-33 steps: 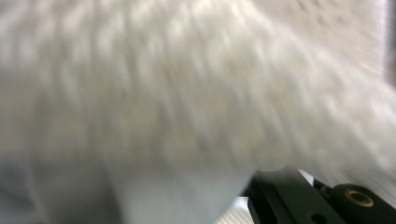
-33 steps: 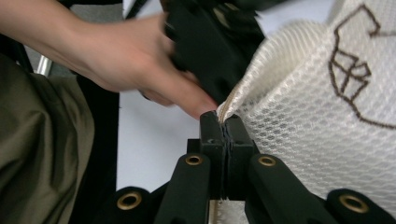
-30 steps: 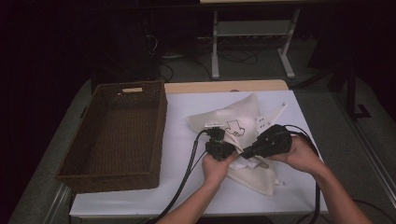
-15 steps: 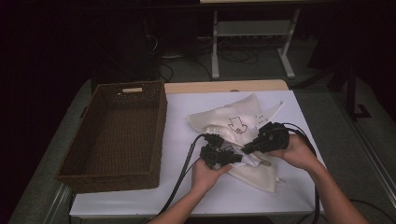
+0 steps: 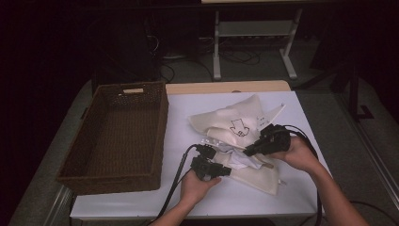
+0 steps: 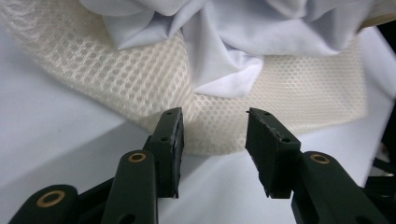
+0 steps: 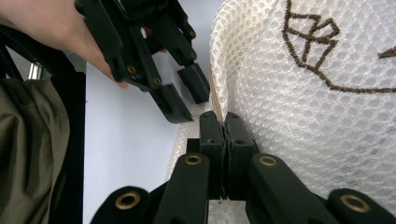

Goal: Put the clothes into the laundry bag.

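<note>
On the white surface (image 5: 141, 207), right of a wicker basket (image 5: 117, 136), the right tongs (image 7: 225, 122) clench the mesh bag's (image 5: 256, 176) edge while the left tongs (image 6: 214, 135), just opened, stand released before it, risking the white cloth (image 6: 224, 42) slipping out.

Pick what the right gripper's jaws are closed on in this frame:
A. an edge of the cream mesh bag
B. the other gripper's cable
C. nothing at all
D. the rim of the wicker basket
A: in the right gripper view the right gripper pinches an edge of the cream mesh bag.
</note>
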Available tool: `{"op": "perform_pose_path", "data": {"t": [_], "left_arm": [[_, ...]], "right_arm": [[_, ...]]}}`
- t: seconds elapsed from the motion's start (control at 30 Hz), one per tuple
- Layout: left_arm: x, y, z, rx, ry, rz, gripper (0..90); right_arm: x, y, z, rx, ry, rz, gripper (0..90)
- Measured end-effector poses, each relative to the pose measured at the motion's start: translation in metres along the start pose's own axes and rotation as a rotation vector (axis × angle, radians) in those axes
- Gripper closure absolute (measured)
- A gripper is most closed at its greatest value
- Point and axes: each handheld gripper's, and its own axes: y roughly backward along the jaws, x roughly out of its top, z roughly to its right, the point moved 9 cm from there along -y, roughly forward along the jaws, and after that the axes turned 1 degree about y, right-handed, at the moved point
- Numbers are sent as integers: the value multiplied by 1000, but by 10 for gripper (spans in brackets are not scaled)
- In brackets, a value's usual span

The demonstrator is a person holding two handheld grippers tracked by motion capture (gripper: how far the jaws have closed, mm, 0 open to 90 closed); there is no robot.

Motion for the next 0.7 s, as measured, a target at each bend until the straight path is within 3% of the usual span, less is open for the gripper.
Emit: {"op": "perform_pose_path", "data": {"t": [0.07,0.17,0.23,0.3,0.37,0.57,0.63,0.7], "left_arm": [[5,0,9,-69,0,27,618],[10,-12,21,-104,-41,3,660],[11,-22,18,-19,-54,-25,659],[10,-28,10,25,-26,-44,647],[12,-28,8,18,6,-20,655],[31,-41,10,7,71,57,512],[37,-45,9,17,67,91,584],[44,-47,8,10,64,131,752]], "right_arm": [[0,-1,0,0,1,-1,882],[1,-3,0,0,2,-3,882],[1,-4,0,2,3,-6,881],[1,-3,0,0,2,-6,882],[1,-1,-1,3,2,0,882],[3,2,-5,4,16,8,883],[3,3,-5,3,14,10,883],[3,5,-5,2,12,18,883]]}}
